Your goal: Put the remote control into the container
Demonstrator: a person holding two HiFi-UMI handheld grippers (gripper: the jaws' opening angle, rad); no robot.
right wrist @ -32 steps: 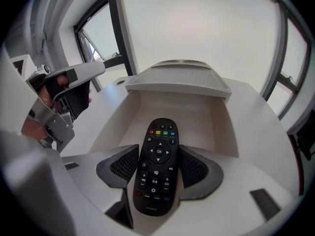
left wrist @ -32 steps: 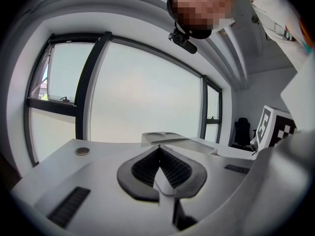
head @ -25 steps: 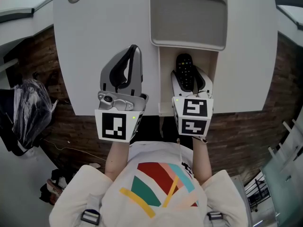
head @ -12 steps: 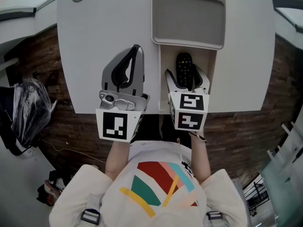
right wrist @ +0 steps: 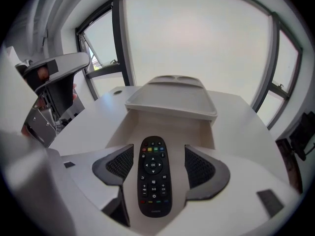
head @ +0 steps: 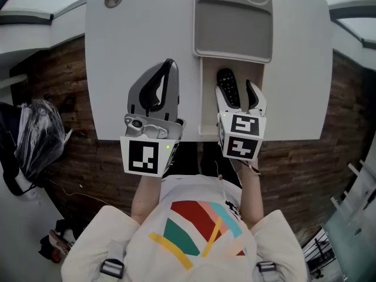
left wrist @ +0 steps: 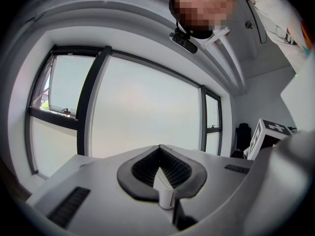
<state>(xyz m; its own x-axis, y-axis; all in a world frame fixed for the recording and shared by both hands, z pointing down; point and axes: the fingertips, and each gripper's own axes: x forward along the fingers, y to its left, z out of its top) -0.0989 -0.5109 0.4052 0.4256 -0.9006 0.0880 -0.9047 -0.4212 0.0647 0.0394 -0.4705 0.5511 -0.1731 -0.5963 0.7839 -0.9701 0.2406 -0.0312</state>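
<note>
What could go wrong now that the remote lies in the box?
The right tongs, jaws just opening, straddle the loose remote in the box; lifting out crooked might drag it. The grey tray sits at the box's far end, so pushing forward could bump it.

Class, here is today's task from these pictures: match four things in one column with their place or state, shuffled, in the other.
1 remote control
2 left gripper
3 right gripper
4 grey tray

A jaws together, empty
B lying in the white container
C at the container's far end
D jaws apart

Pairs: 1-B, 2-A, 3-D, 4-C.
The right gripper's jaws have just been opening; the remote control lies between them, untouched.
</note>
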